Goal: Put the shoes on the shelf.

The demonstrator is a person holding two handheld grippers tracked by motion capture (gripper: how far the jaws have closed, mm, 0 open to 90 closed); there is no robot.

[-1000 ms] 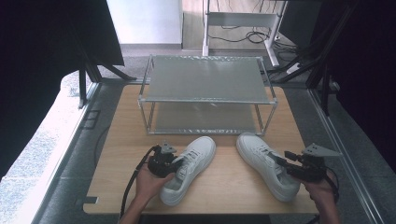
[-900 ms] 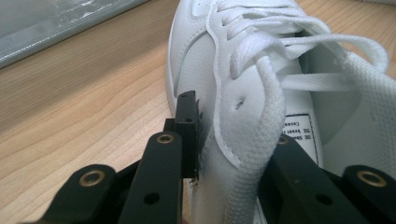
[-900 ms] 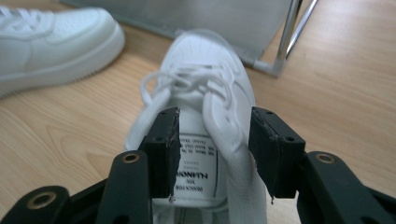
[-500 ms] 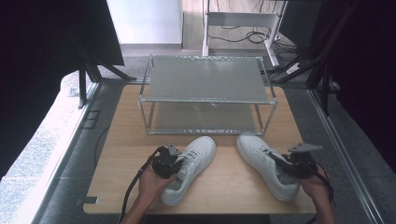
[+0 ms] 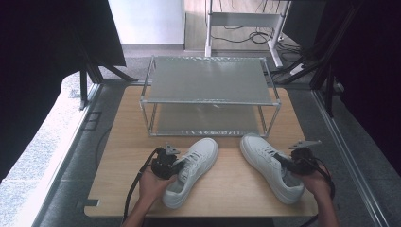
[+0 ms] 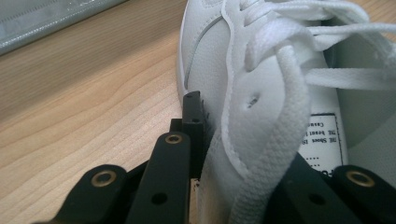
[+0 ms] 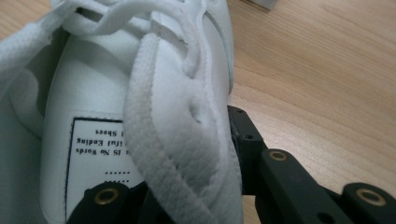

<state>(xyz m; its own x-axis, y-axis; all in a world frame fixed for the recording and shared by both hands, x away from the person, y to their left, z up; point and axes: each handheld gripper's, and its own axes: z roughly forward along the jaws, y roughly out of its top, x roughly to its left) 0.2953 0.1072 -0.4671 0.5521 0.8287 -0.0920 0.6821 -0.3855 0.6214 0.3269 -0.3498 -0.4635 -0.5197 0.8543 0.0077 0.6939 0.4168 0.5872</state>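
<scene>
Two white lace-up sneakers lie on the wooden table in front of a metal rack. My left gripper [image 5: 177, 166] has the left sneaker [image 5: 194, 168] by its side wall near the opening. In the left gripper view one jaw presses the outside of the sneaker [image 6: 261, 70] and the other sits inside; the left gripper [image 6: 243, 135] has just been closing. My right gripper [image 5: 284, 163] holds the right sneaker [image 5: 267, 163] the same way. Its jaws have just been closing, and the right gripper [image 7: 182, 140] now pinches the sneaker's wall [image 7: 93, 93].
A two-tier metal shoe rack [image 5: 208, 101] stands at the back of the table [image 5: 227, 194], its shelves bare. Bare wood lies between the two sneakers. Dark stands and cables sit on the floor around the table.
My right gripper has moved left and down onto the right sneaker and its jaws have closed on the side wall. The left hand has kept still at the left sneaker.
</scene>
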